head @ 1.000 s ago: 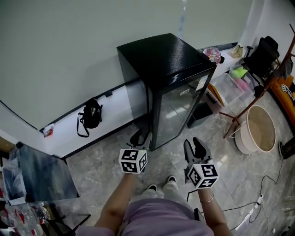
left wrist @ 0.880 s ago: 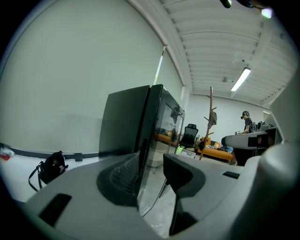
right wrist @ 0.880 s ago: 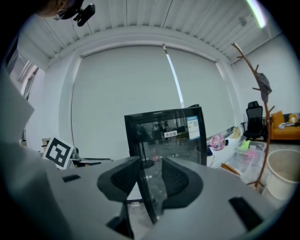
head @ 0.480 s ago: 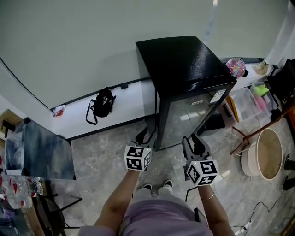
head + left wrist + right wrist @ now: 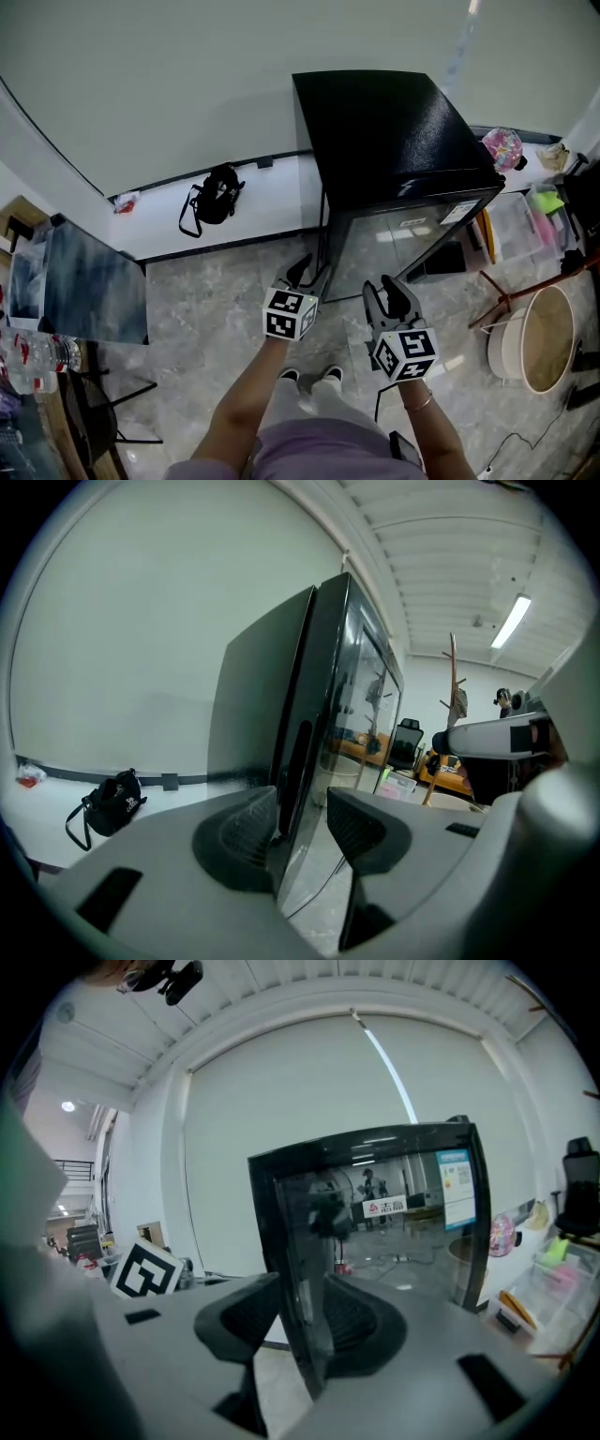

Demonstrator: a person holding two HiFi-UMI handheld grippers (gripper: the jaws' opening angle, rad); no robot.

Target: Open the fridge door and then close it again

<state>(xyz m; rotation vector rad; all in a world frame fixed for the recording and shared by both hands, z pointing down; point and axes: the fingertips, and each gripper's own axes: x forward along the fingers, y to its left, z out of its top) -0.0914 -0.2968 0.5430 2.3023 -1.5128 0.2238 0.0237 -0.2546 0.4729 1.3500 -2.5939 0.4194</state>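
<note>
A black fridge (image 5: 389, 122) stands against the wall, its glass door (image 5: 394, 244) shut and facing me. My left gripper (image 5: 302, 270) hovers off the door's left front corner, jaws open and empty. In the left gripper view the gripper (image 5: 300, 822) looks along the fridge's side, and the door (image 5: 361, 696) edge shows through the gap. My right gripper (image 5: 384, 289) hangs in front of the glass, a little apart from it. In the right gripper view the gripper (image 5: 302, 1312) is open, and the door (image 5: 384, 1213) frame's left edge lines up with the gap, farther off.
A black bag (image 5: 214, 199) lies by the wall left of the fridge. A beige basin (image 5: 536, 337), clear storage boxes (image 5: 525, 225) and a wooden stand (image 5: 511, 291) crowd the right. A dark panel (image 5: 89, 291) and bottles (image 5: 37, 352) sit at the left. The person's feet (image 5: 309, 377) are below.
Both grippers have moved closer to the fridge front, and the head view has swung so that the fridge sits more central. The door stays shut and the jaws keep the same gap.
</note>
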